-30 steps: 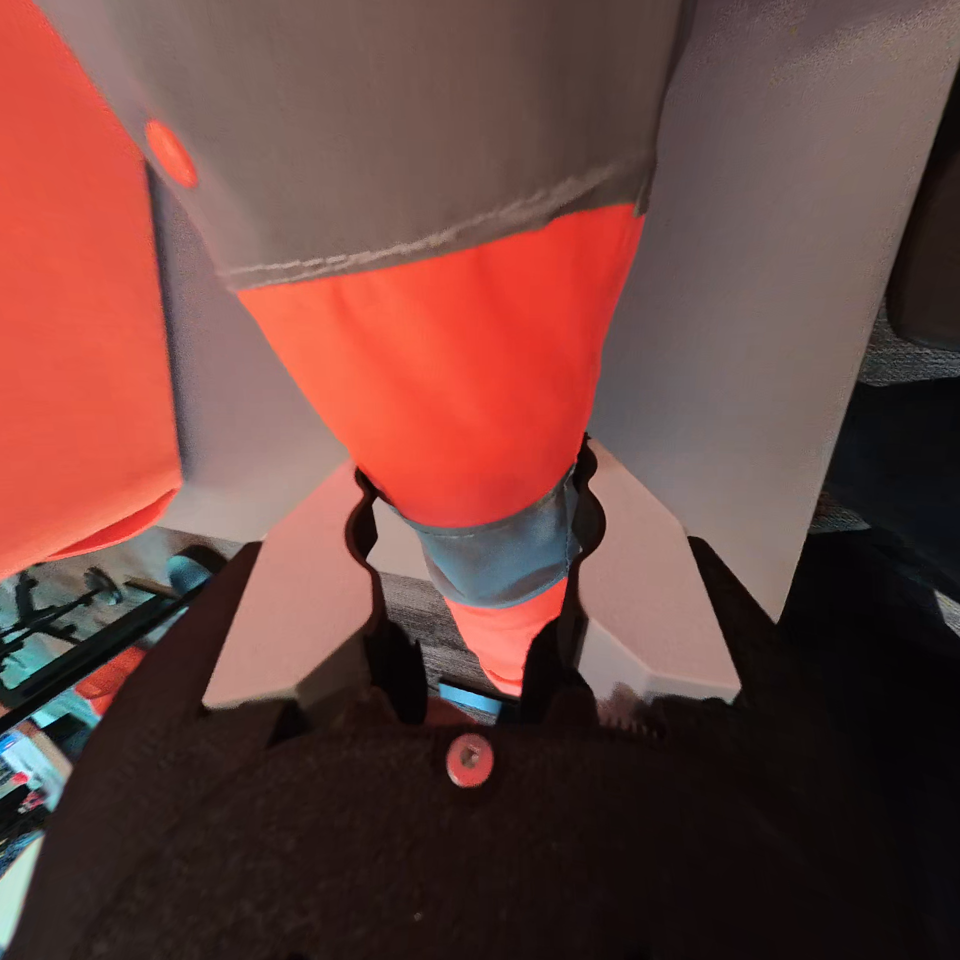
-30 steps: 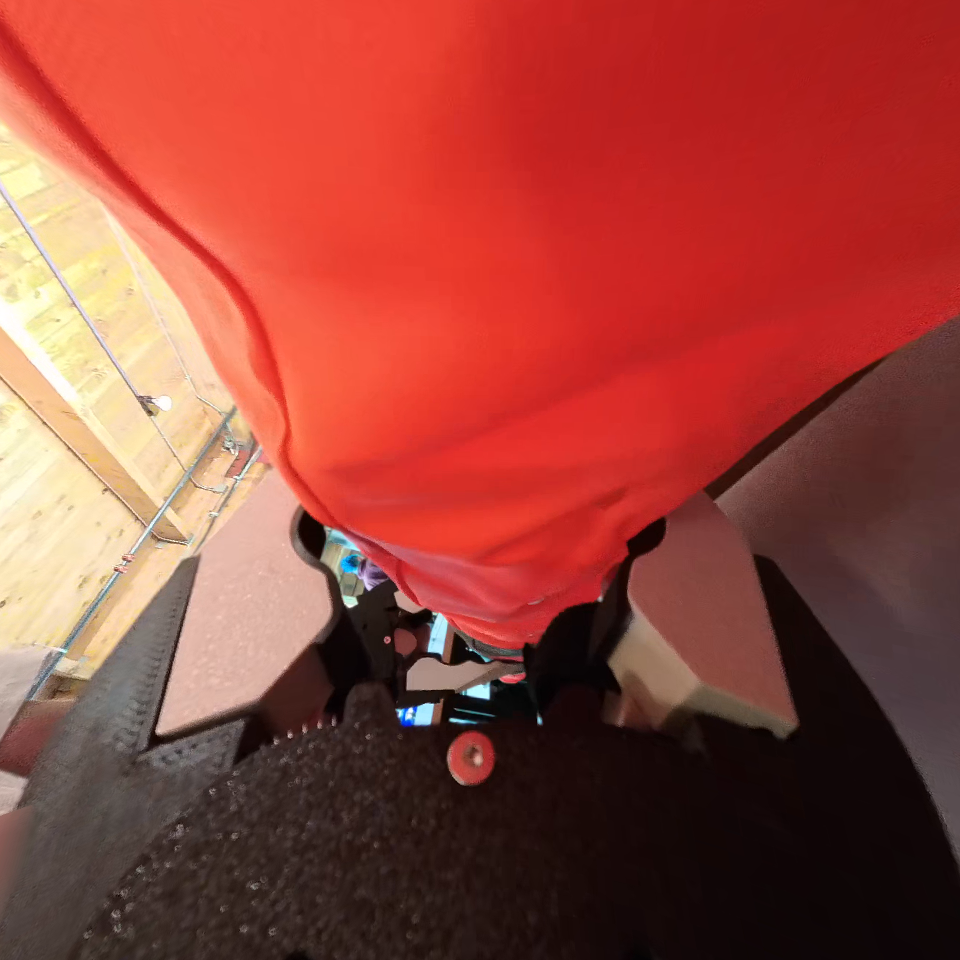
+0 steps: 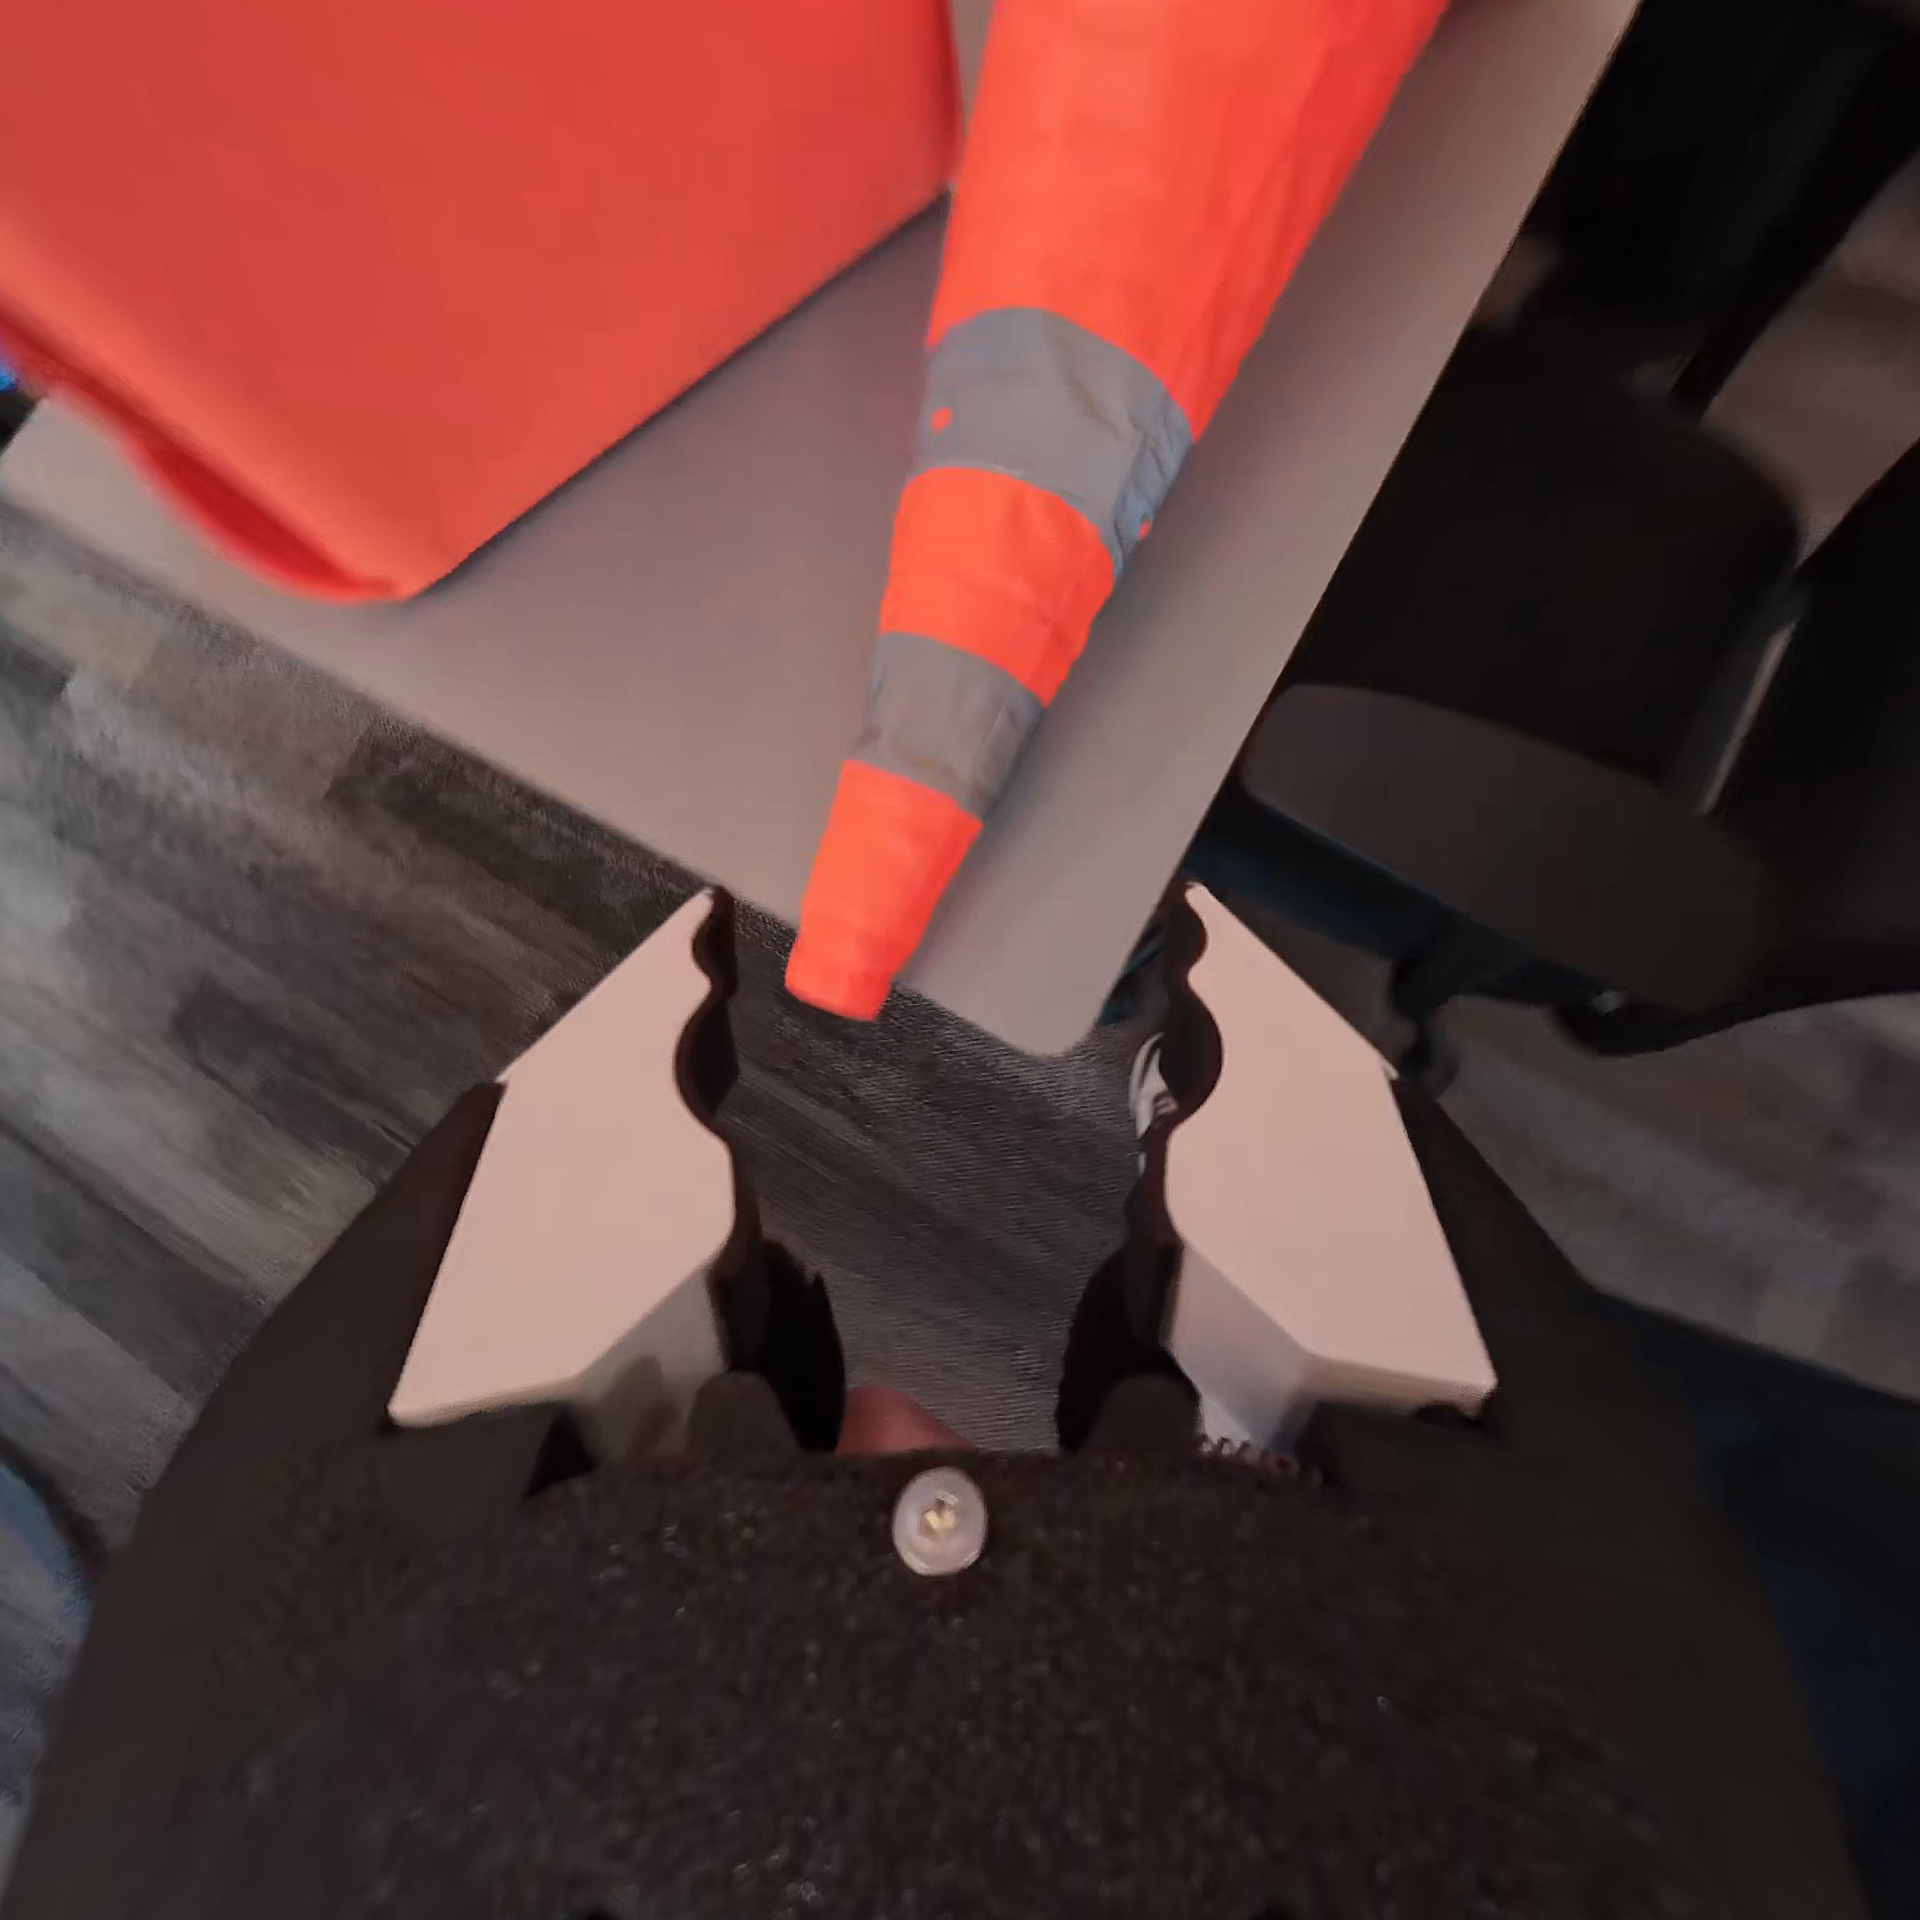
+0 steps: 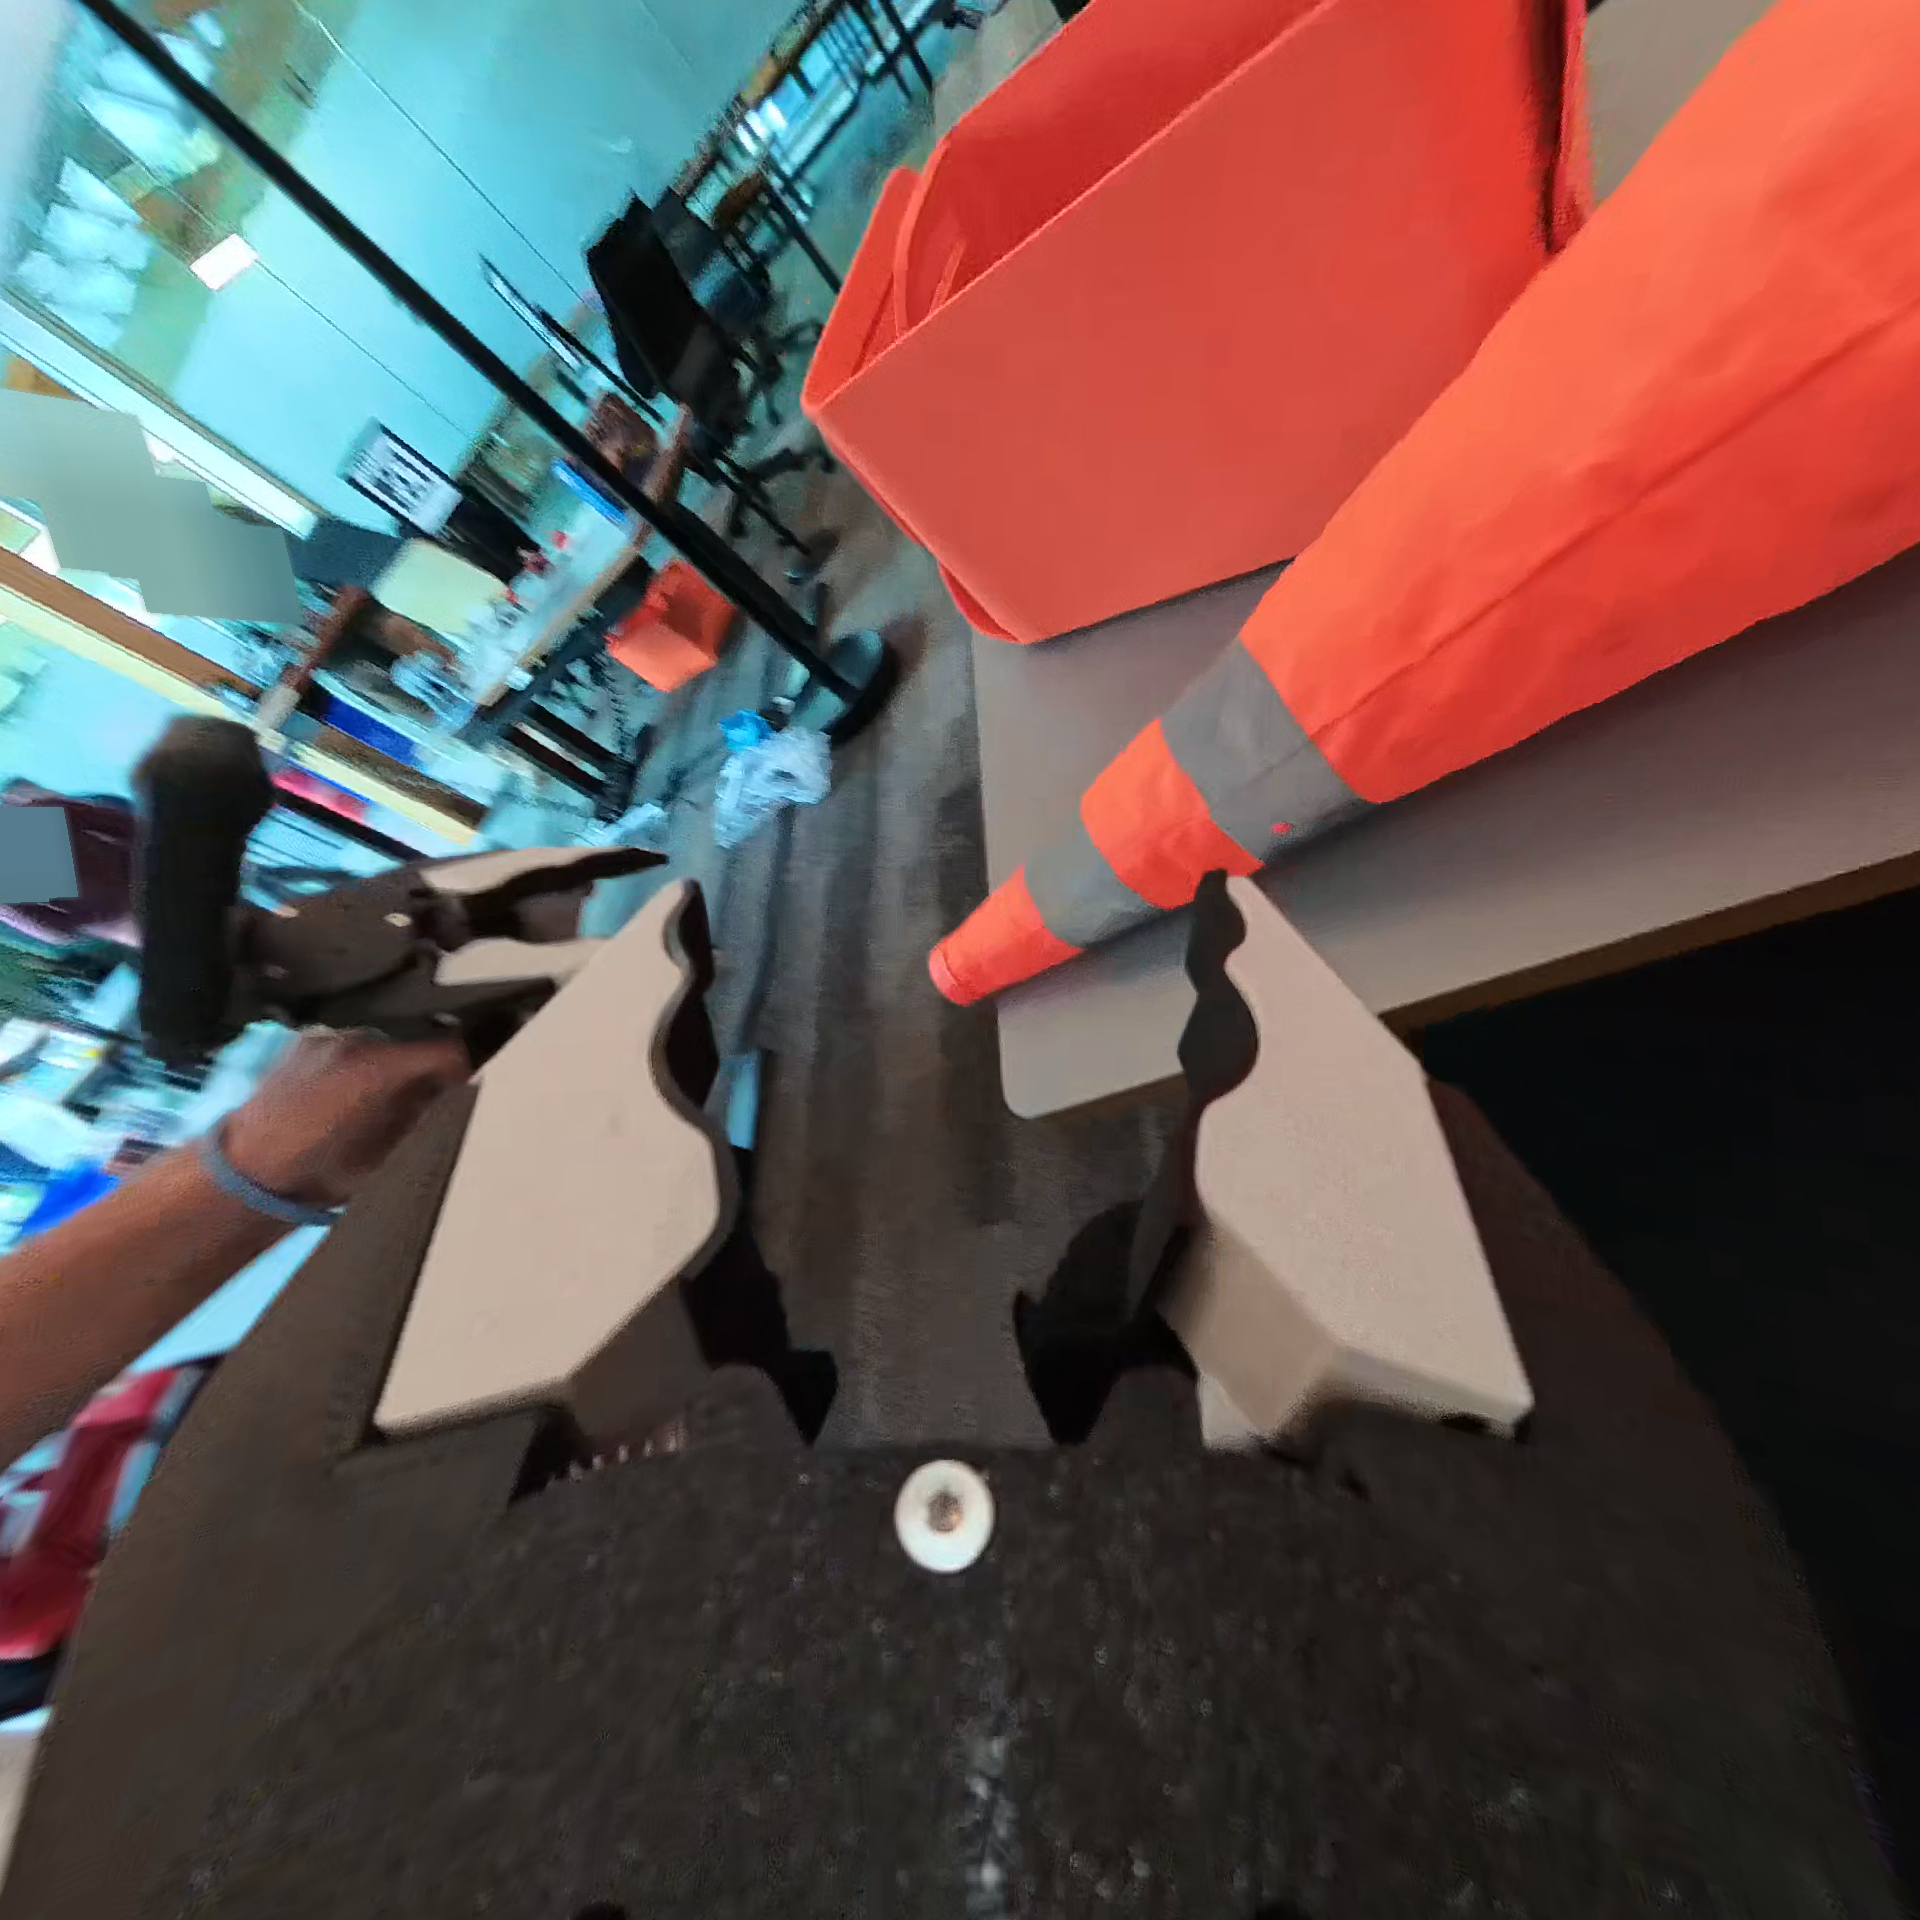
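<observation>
Orange sleeve (image 3: 1049, 436) with grey bands on grey table (image 3: 665, 665), no legible writing, left tongs (image 3: 951, 1049) and right tongs (image 4: 951, 1049) spread, empty

Left claw (image 3: 951, 1049): pale matt plastic fingers (image 3: 582, 1174), smooth-faced, with wavy dark inner edges; black body rough and grainy, one shiny metal screw (image 3: 937, 1521). Right claw (image 4: 951, 1023): the same matt plastic and speckled, gritty black body.

Orange cloth sleeve with grey bands (image 3: 1023, 582): woven fabric, matt, lightly creased, stitched seam; the bands have a dull sheen. Orange fabric bin (image 4: 1132, 395): matt cloth, smooth sides. Grey desk (image 3: 665, 665): smooth, matt top. Dark grey carpet floor (image 3: 260, 935): rough, mottled pile.
</observation>
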The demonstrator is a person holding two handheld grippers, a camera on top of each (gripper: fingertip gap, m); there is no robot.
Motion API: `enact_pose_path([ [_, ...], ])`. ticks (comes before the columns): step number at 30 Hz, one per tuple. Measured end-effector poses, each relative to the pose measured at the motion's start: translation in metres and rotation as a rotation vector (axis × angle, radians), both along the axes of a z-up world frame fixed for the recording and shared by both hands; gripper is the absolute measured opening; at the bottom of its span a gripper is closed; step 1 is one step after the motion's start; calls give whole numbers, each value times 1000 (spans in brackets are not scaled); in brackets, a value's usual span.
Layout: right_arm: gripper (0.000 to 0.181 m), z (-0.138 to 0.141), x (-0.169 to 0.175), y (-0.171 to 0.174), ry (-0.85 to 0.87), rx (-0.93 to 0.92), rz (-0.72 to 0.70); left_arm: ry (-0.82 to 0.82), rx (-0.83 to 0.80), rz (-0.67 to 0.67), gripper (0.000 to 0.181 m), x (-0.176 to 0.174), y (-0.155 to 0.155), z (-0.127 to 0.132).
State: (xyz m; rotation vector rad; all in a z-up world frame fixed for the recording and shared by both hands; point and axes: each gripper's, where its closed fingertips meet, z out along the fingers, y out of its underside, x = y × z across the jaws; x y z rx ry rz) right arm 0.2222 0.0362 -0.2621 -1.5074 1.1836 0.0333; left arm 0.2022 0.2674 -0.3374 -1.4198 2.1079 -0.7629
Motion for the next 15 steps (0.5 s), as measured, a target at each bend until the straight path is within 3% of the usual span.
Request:
enact_pose_path([
  [7,96,44,-90,-4,-169,-328,-38,-57,-175,226,84,-101,45,50],
  [15,95,37,-140,-17,-166,-378,-90,-108,-242,318,84,-202,71,62],
])
